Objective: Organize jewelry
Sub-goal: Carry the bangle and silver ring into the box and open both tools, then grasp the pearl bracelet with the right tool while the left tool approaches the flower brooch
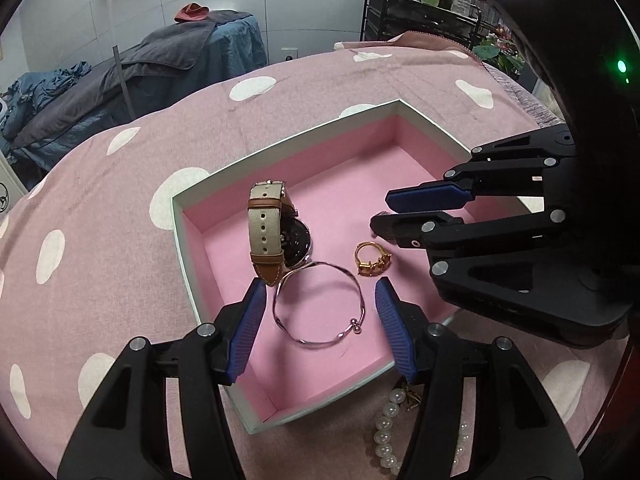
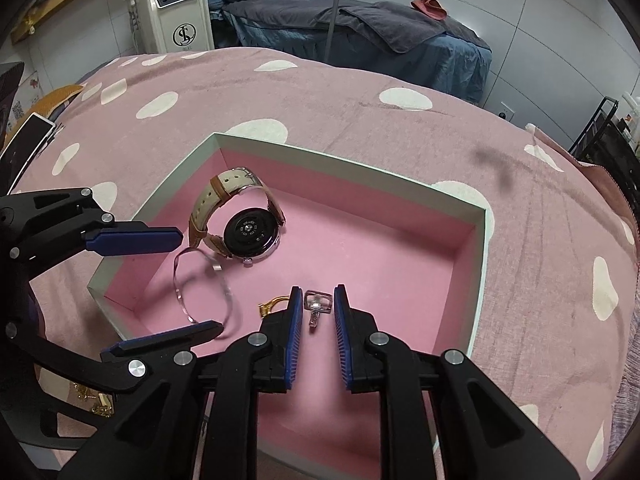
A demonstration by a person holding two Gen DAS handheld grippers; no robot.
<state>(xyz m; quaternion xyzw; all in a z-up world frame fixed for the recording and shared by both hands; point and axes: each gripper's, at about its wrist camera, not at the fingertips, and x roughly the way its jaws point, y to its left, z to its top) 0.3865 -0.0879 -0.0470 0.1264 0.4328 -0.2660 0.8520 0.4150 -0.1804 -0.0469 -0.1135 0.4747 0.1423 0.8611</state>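
Watch (image 1: 280, 228), bangle (image 1: 318, 306) and gold ring (image 1: 372, 259) sit in your box (image 1: 224, 190); pearls (image 1: 386, 436) wait outside. Your left claw (image 1: 318, 324) is wide open and empty; your right claw (image 2: 318, 334) is partly open around a small clear ring (image 2: 318, 305), touching or not I cannot tell.

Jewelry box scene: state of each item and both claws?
Jewelry box: open, no lid.
Watch: in box, strap buckled.
Silver bangle: flat in box.
Gold ring: in box.
Silver ring: between right claw fingers, gaps both sides.
Pearl strand: outside box.
Left claw: open, empty.

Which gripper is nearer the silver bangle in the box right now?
Left. The left gripper straddles the silver bangle, fingers open on either side. The right gripper sits apart, past the gold ring, over a small clear ring.
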